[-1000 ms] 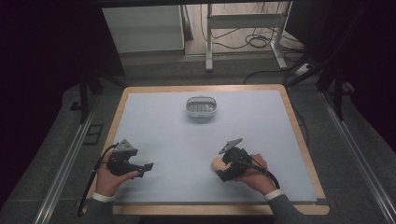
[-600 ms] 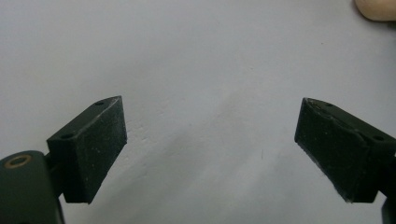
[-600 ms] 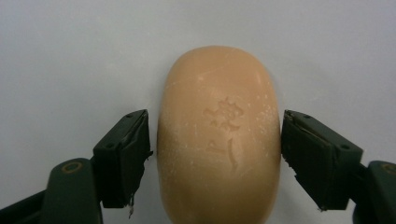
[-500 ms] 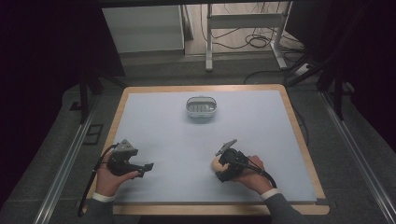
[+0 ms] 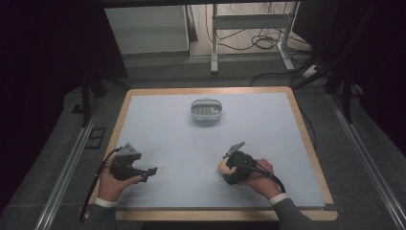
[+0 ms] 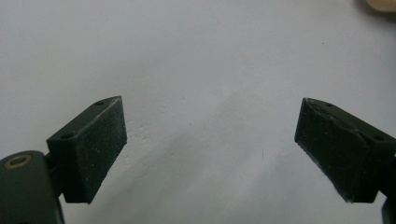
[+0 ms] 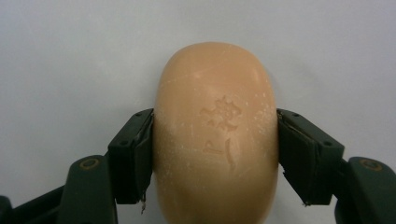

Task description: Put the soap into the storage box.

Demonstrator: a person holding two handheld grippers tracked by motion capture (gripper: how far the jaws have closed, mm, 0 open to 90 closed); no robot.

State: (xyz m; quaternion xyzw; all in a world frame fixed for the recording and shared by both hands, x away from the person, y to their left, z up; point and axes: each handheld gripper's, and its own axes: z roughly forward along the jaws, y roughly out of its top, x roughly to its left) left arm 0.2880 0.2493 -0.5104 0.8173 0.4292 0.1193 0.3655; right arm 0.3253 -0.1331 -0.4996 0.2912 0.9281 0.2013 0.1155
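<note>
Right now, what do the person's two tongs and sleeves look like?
Both tongs are black. The left tongs carry a grey three-cornered plate on top and trail a black cable; their pads are blocky, matt black wedges with small screw holes. The right tongs have the same grey plate and a black cable. The sleeves are grey over white cuffs.

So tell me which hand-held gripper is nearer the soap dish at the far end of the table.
Right. The right hand-held gripper, shut on the soap bar, sits nearer the soap dish, just to its right. The left hand-held gripper rests farther off, toward the near-left corner.
</note>
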